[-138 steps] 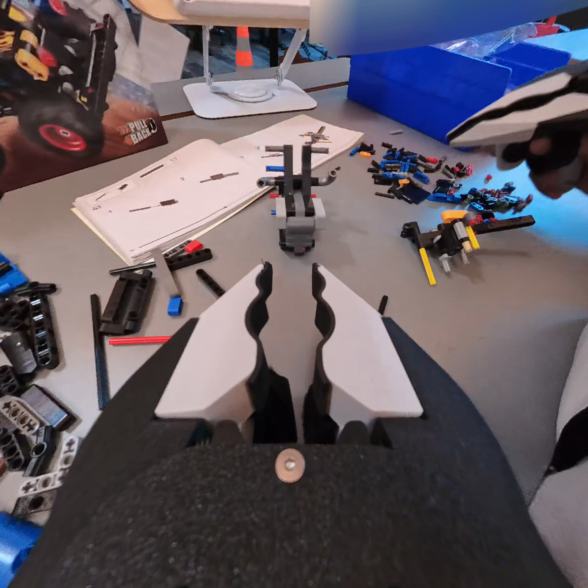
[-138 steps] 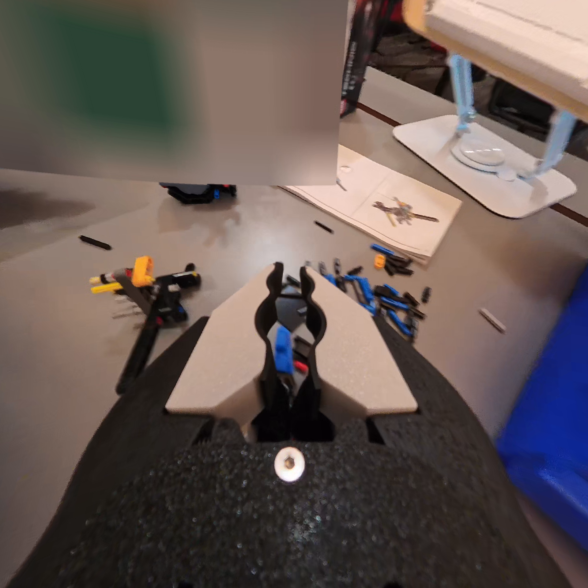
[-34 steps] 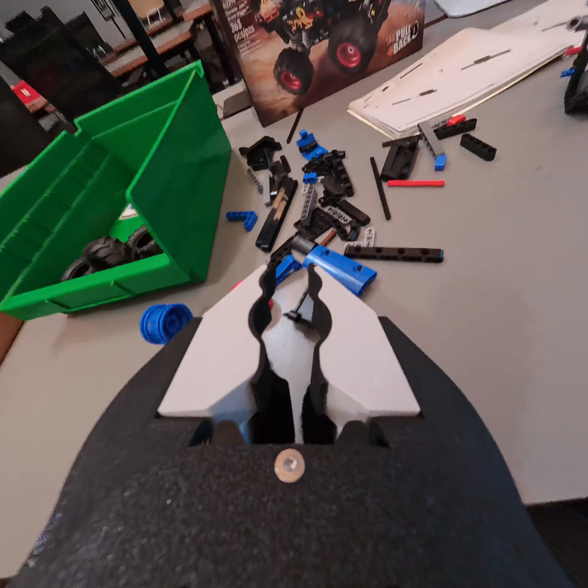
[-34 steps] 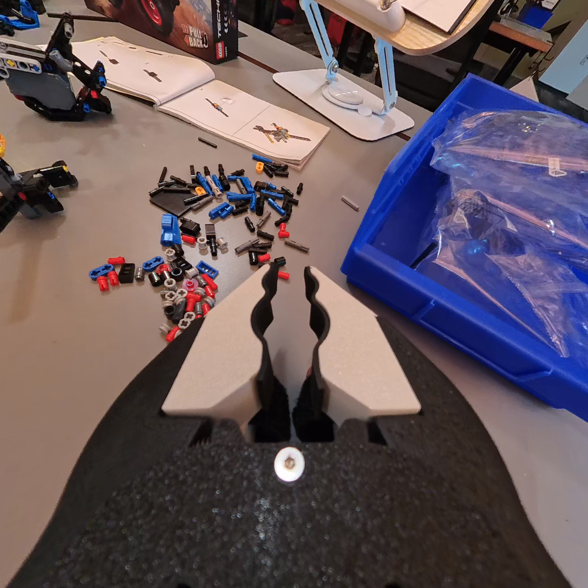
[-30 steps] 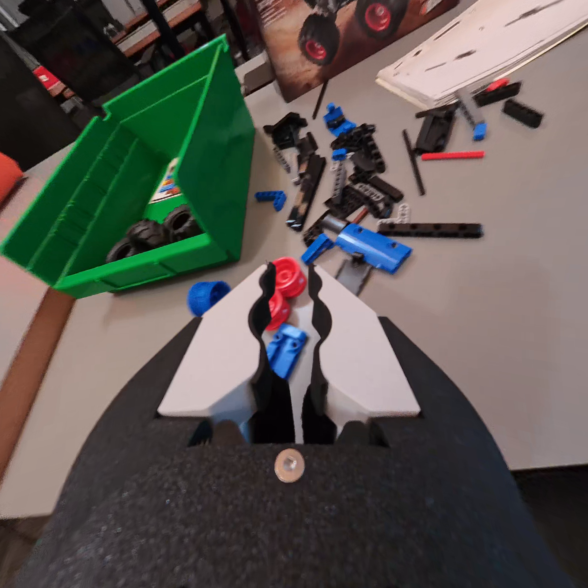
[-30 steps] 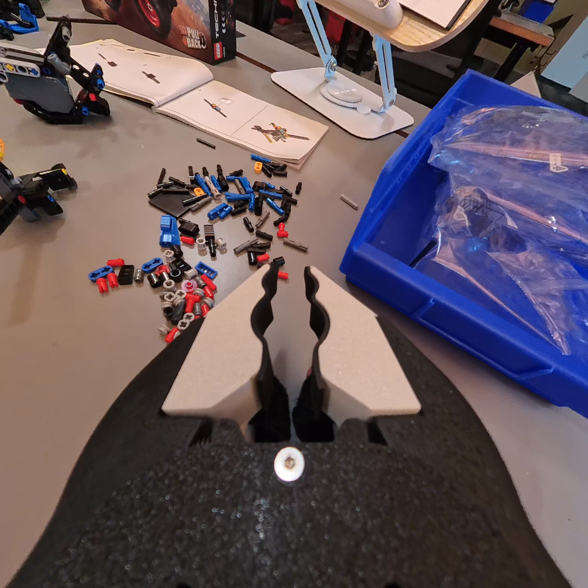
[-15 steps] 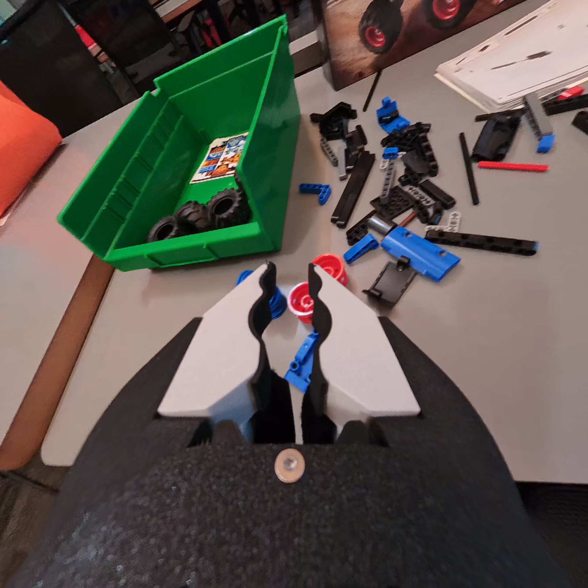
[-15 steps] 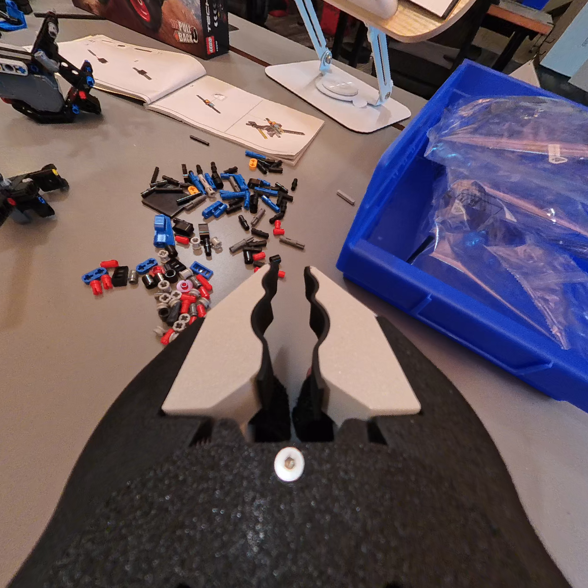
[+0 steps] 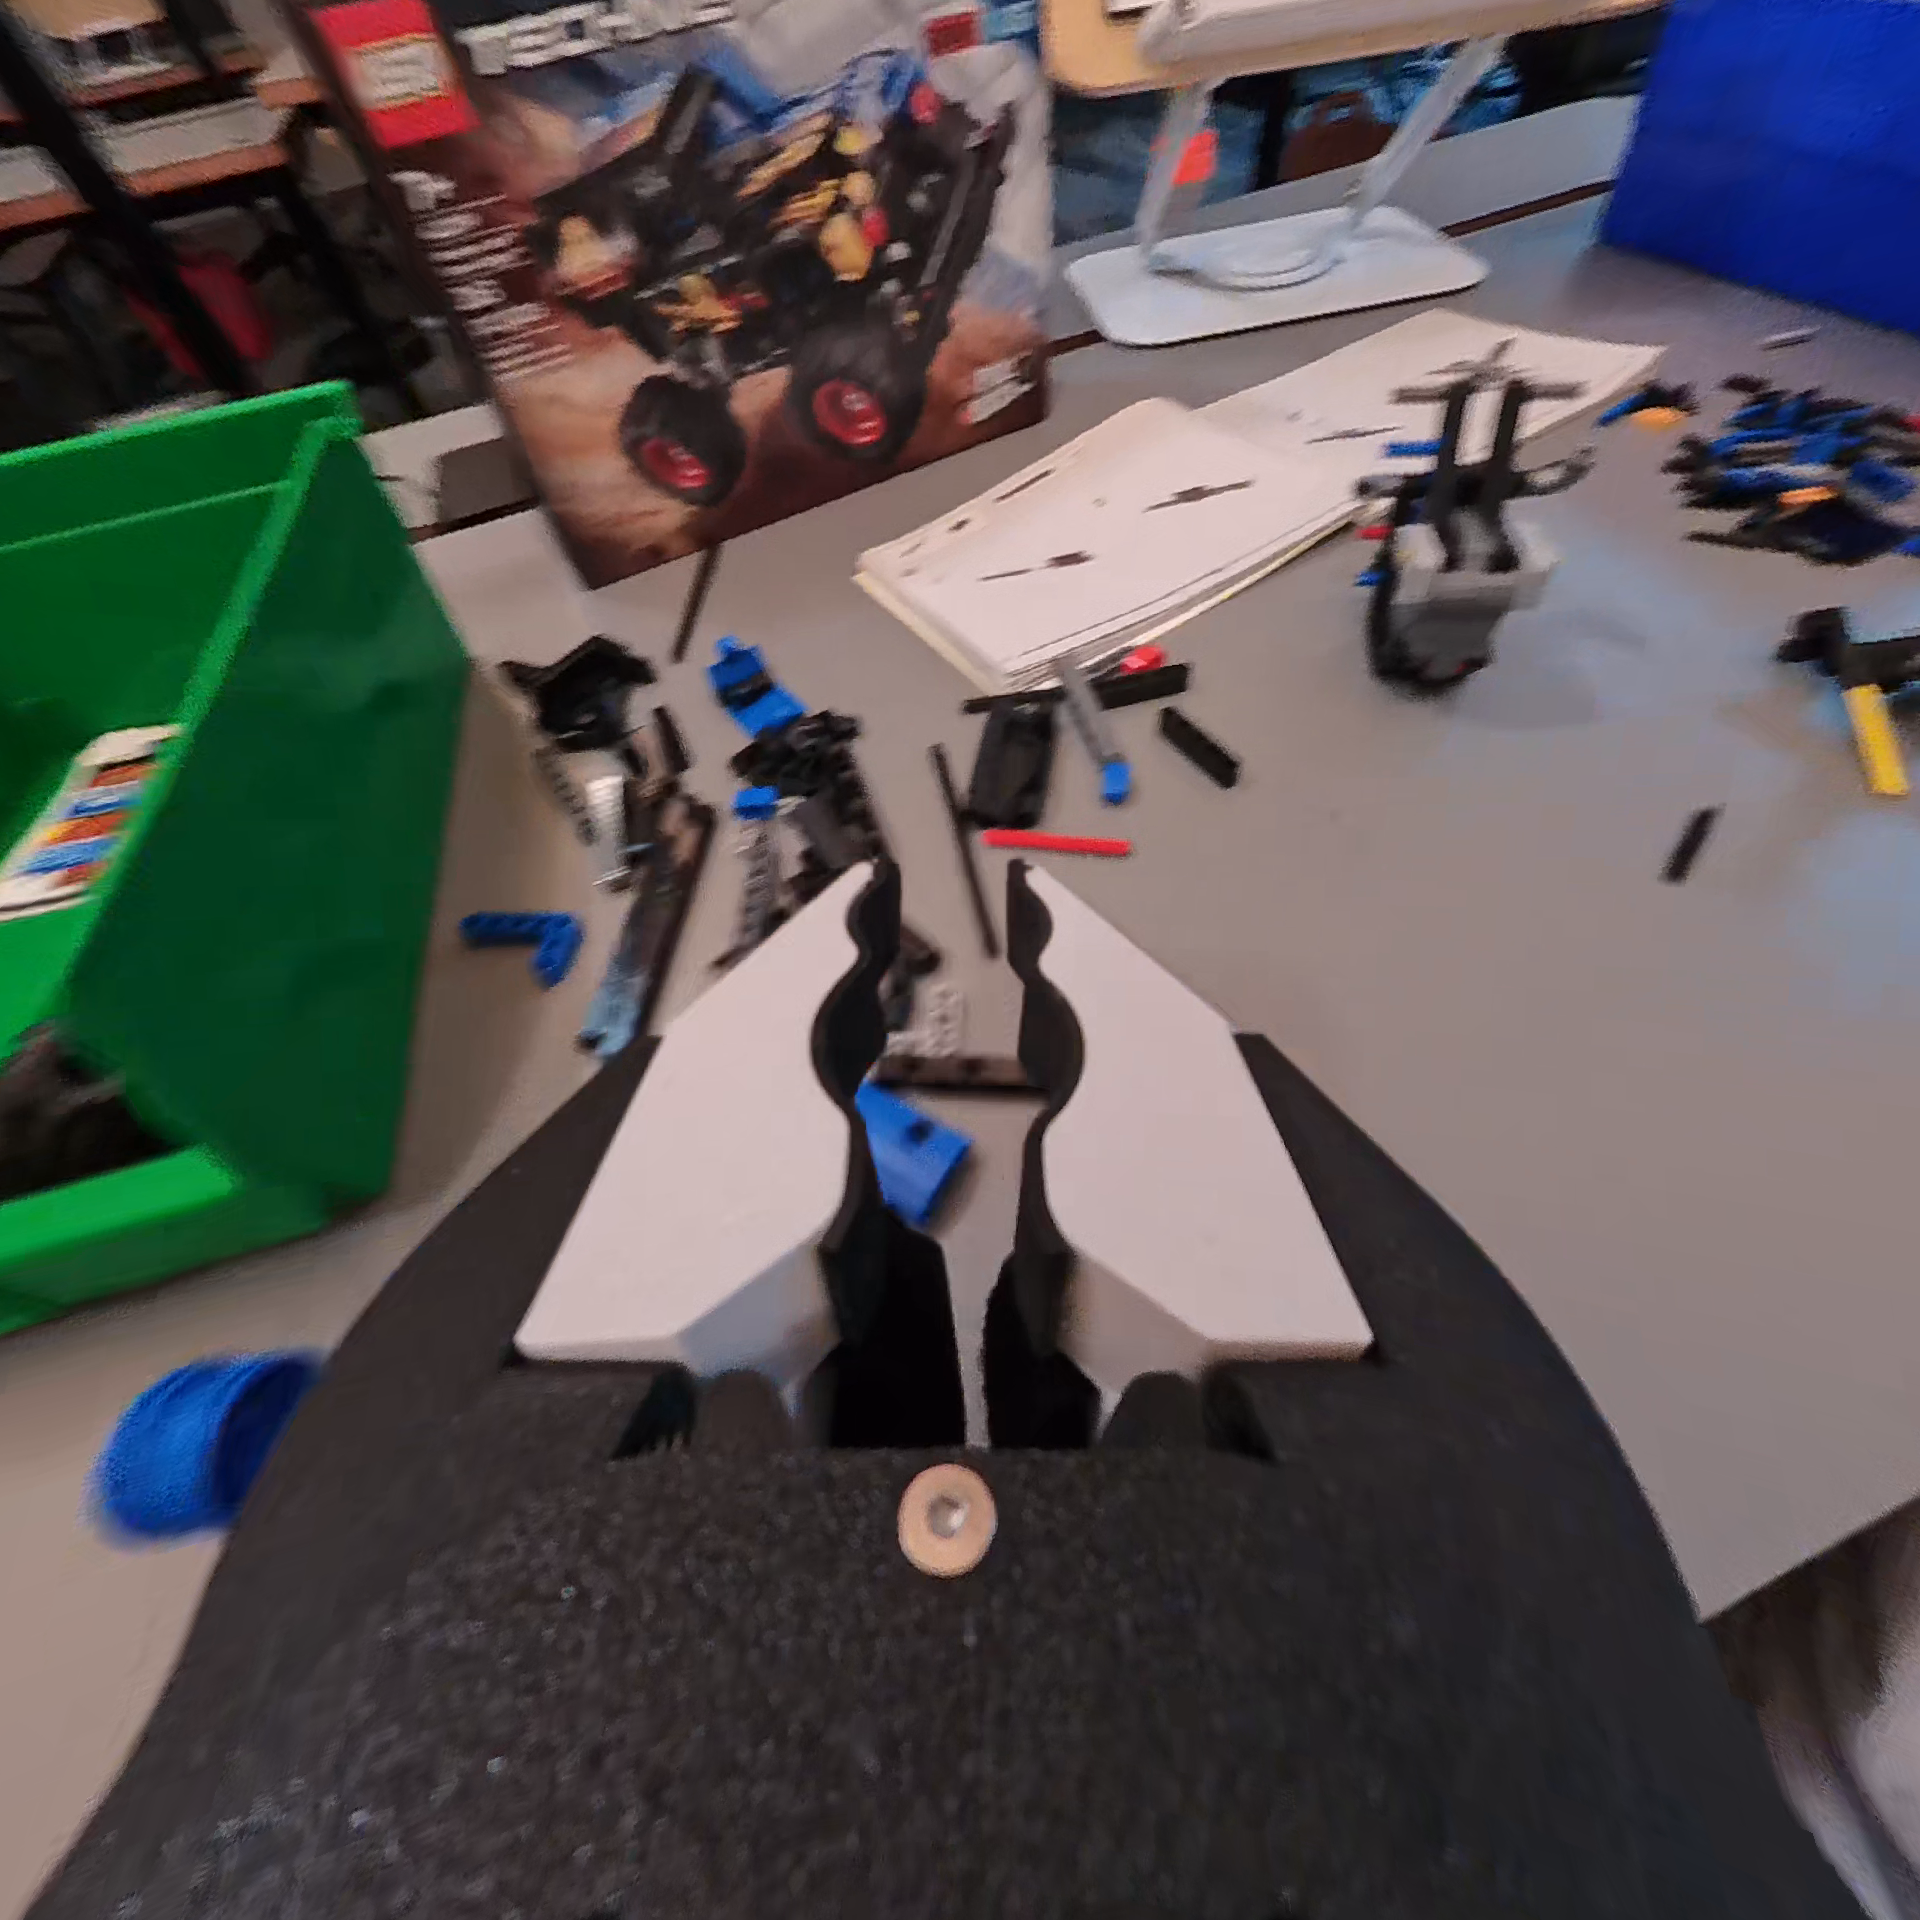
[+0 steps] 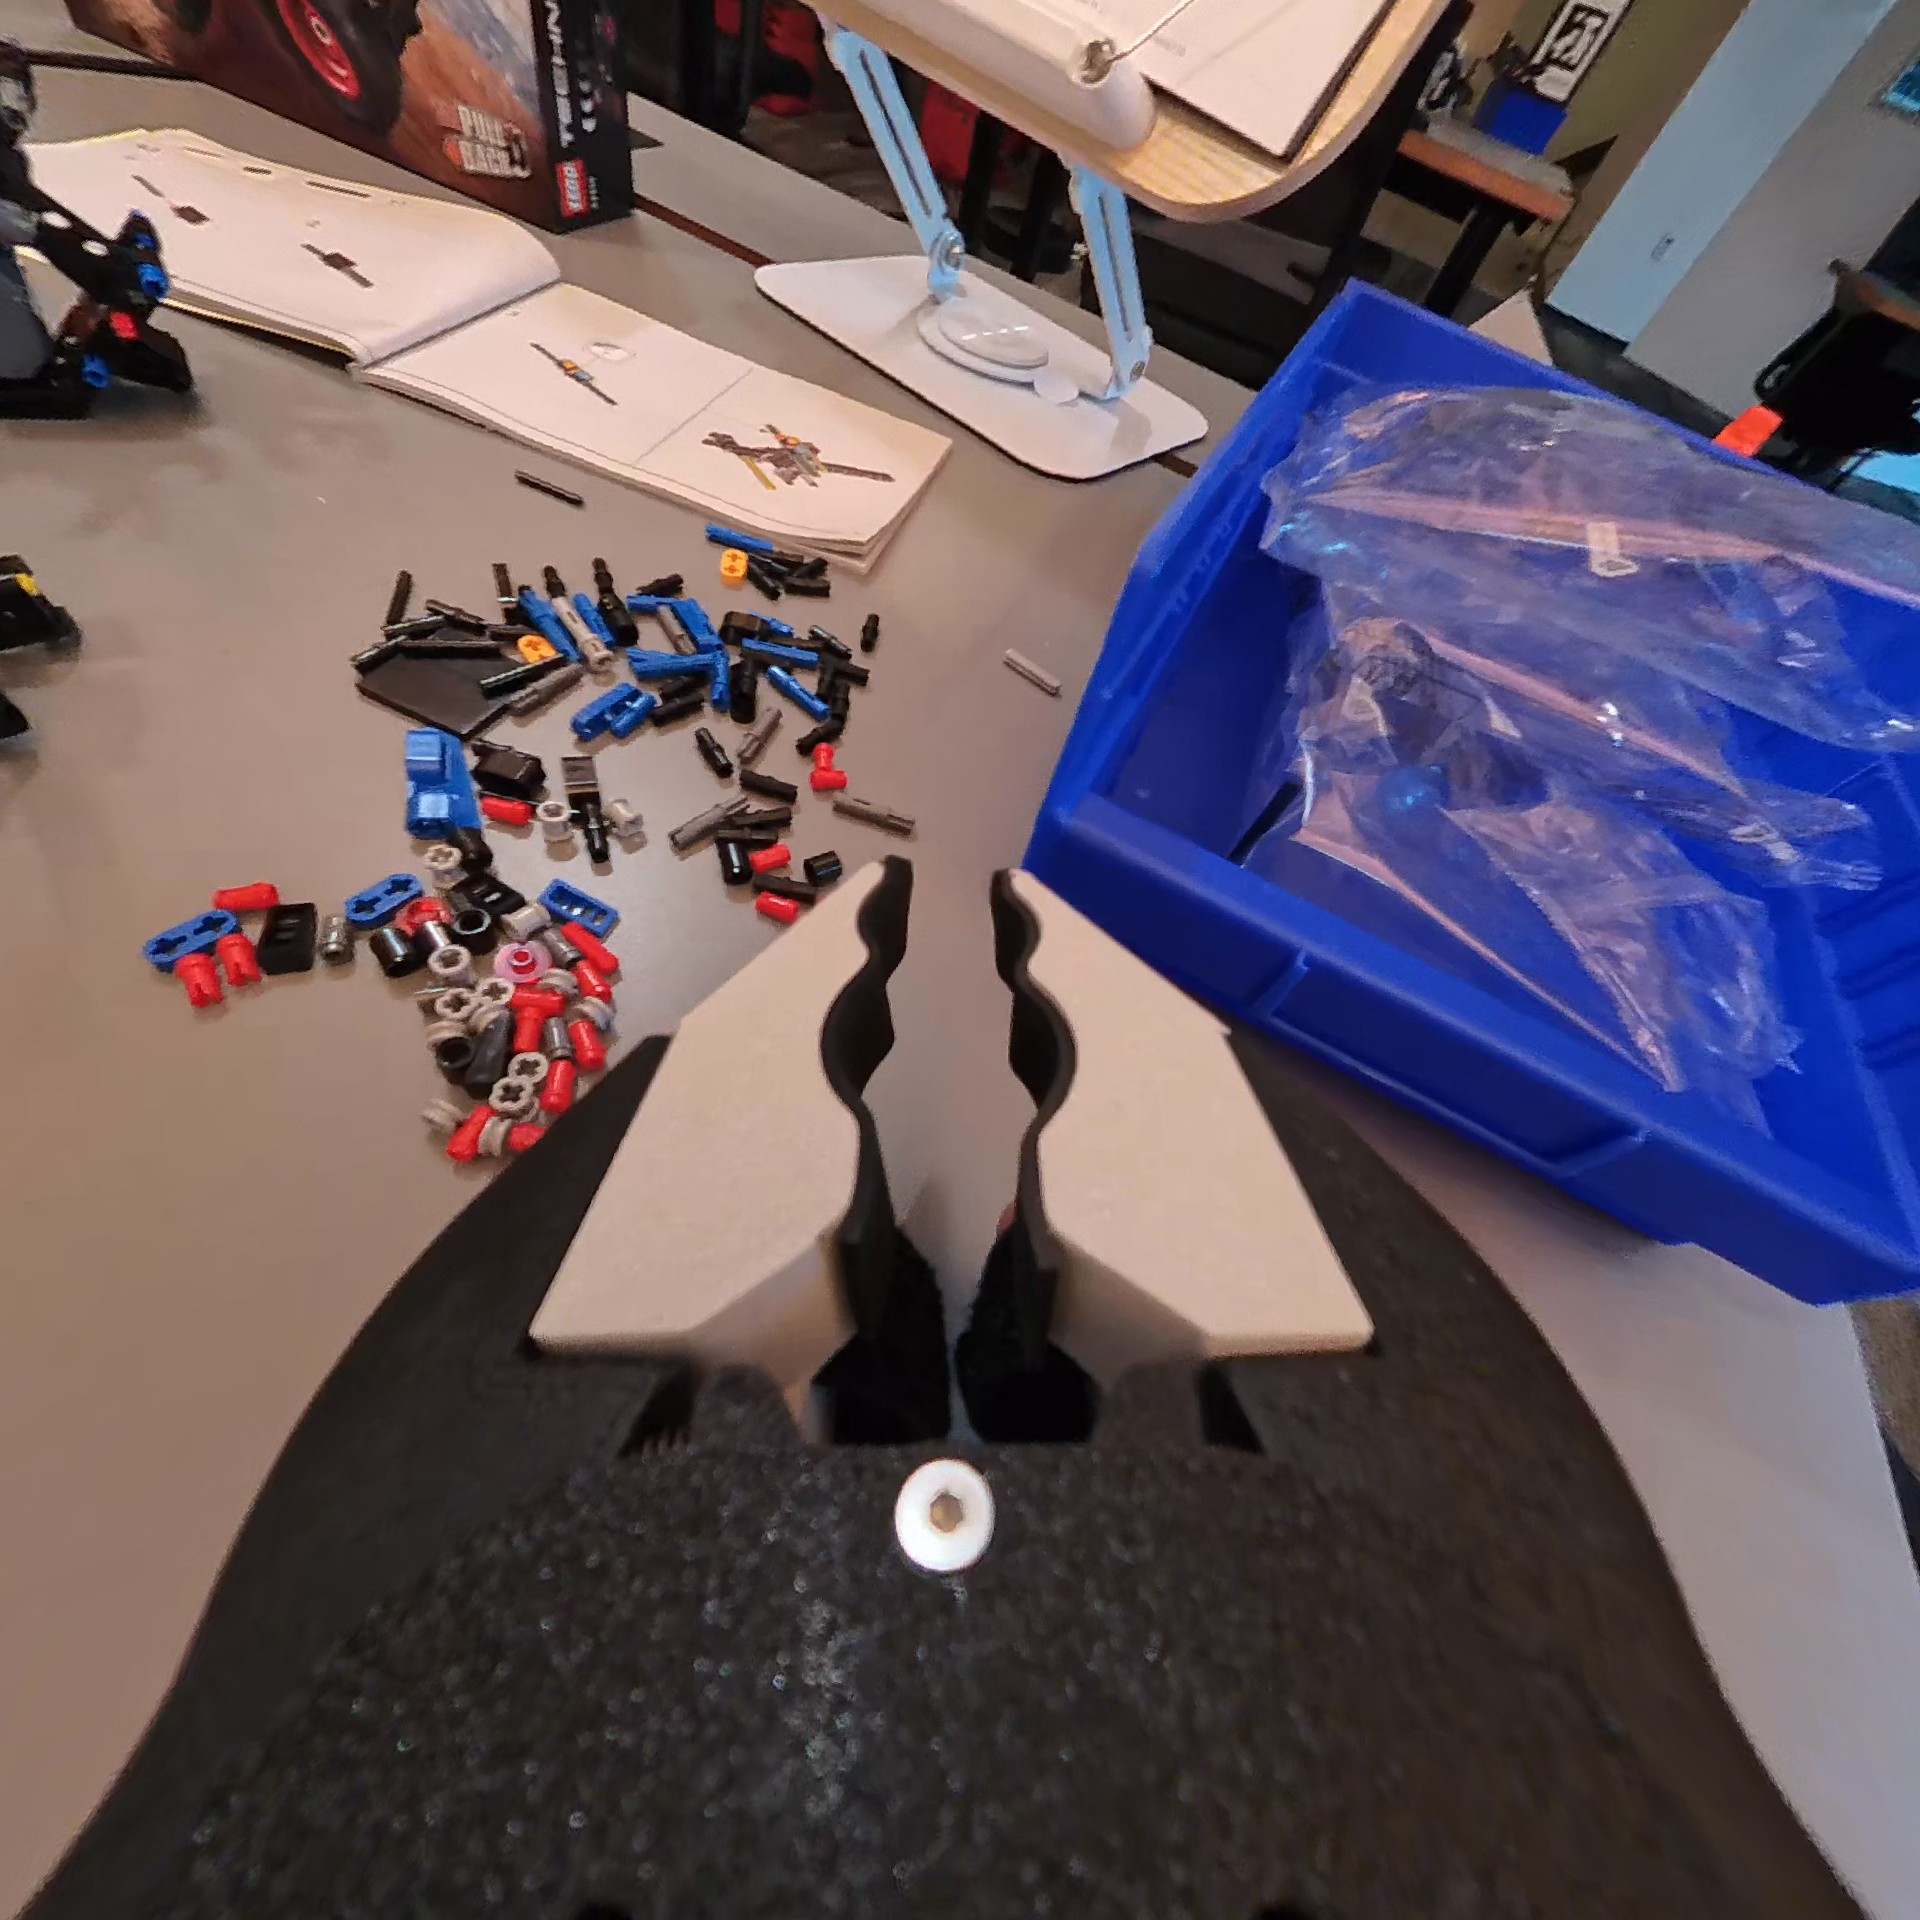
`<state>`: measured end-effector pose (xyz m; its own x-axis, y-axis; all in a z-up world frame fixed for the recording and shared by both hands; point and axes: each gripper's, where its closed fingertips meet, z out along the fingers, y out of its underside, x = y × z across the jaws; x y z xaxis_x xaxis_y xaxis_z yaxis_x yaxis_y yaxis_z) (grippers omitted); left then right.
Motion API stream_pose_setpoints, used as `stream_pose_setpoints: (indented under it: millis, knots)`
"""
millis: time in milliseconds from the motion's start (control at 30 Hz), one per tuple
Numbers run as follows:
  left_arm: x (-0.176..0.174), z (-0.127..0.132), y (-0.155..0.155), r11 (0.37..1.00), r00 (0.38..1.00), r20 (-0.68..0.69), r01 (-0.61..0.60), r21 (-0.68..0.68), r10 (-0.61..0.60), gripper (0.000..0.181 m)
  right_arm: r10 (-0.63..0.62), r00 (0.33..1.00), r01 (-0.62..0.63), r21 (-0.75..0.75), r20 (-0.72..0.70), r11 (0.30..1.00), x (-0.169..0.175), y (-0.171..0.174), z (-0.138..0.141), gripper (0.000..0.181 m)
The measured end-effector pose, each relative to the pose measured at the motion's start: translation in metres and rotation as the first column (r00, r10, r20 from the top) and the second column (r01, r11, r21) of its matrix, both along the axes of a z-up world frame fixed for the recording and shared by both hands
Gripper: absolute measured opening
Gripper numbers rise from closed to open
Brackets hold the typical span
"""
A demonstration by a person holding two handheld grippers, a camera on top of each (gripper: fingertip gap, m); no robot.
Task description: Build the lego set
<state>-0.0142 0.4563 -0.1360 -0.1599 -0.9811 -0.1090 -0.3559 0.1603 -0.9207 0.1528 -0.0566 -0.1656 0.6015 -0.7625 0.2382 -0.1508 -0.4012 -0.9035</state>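
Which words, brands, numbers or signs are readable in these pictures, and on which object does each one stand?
I do not quote writing; this is where it stands.
Box: brand marks and lettering on front and side, legible.
Booklet: small print, too small to read.
Sticker sheet in the green bin: blurred.
Bag in the blue bin: tiny label, unreadable.
Sign on the far wall: too small.

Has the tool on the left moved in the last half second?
Yes. The left tool has swung to the right: the green bin that filled the view ahead now sits at the left edge, and the instruction booklet has come into view.
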Motion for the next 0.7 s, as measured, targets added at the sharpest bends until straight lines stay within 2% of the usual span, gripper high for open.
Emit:
stream_pose_setpoints:
  millis: [33,167,233,333,433,533,633,700]
  knots:
    - [0.007,-0.001,-0.014,0.999,0.999,-0.002,0.040,-0.022,-0.040,0.018,-0.008,1.000,0.008,0.005,0.004,1.000,0.000,-0.002,0.001,0.015]
    - [0.033,0.001,-0.083,0.972,0.978,0.008,0.210,-0.101,-0.210,0.018,-0.070,0.997,0.070,0.060,0.012,0.996,0.004,-0.013,0.008,0.015]
    - [0.044,0.006,-0.129,0.930,0.944,0.014,0.329,-0.163,-0.331,0.018,-0.117,0.993,0.115,0.099,0.010,0.988,0.008,-0.022,0.011,0.015]
    - [0.056,0.016,-0.201,0.853,0.867,0.005,0.492,-0.173,-0.499,0.019,-0.148,0.989,0.150,0.167,-0.025,0.975,0.012,-0.031,0.014,0.020]
    - [0.058,0.028,-0.273,0.750,0.763,-0.002,0.635,-0.187,-0.646,0.019,-0.199,0.979,0.206,0.220,-0.053,0.953,0.016,-0.044,0.015,0.025]
    - [0.056,0.033,-0.335,0.651,0.662,-0.022,0.729,-0.210,-0.749,0.021,-0.256,0.965,0.262,0.266,-0.060,0.928,0.020,-0.057,0.019,0.026]
    - [0.051,0.034,-0.383,0.581,0.588,-0.032,0.789,-0.201,-0.808,0.024,-0.277,0.957,0.291,0.298,-0.090,0.909,0.022,-0.064,0.018,0.030]
    - [0.046,0.031,-0.405,0.547,0.550,-0.037,0.816,-0.187,-0.834,0.024,-0.266,0.957,0.290,0.313,-0.115,0.905,0.023,-0.064,0.016,0.033]
